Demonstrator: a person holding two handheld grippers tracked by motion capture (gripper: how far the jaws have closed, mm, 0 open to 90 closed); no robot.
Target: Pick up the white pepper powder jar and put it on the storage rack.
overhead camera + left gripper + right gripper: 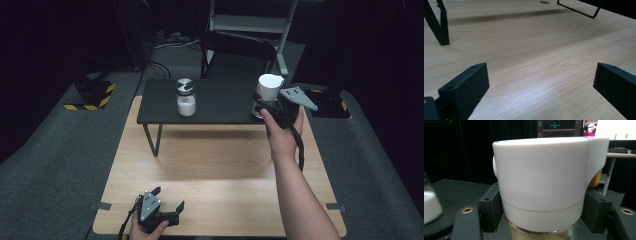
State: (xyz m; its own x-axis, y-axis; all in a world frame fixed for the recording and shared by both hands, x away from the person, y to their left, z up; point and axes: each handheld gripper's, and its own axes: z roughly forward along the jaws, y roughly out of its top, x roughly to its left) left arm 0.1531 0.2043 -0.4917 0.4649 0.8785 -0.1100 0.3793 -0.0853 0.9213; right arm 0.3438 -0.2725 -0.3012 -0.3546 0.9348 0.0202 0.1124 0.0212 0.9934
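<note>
High view: the wooden table point(200, 170) is being occupied at its far end by a low black shelf point(220, 107), and a glass jar with white powder point(186, 98) is being carried near the shelf's middle. At the right end of the shelf, a bottle with a white cap point(268, 90) is being gripped by the right gripper point(265, 106); in the right gripper view its jaws are being pressed against both sides of the cap point(544, 182), above what is probably yellowish liquid. Near the front edge of the table, the left gripper point(169, 200) is being kept wide open, with nothing between its jaws.
</note>
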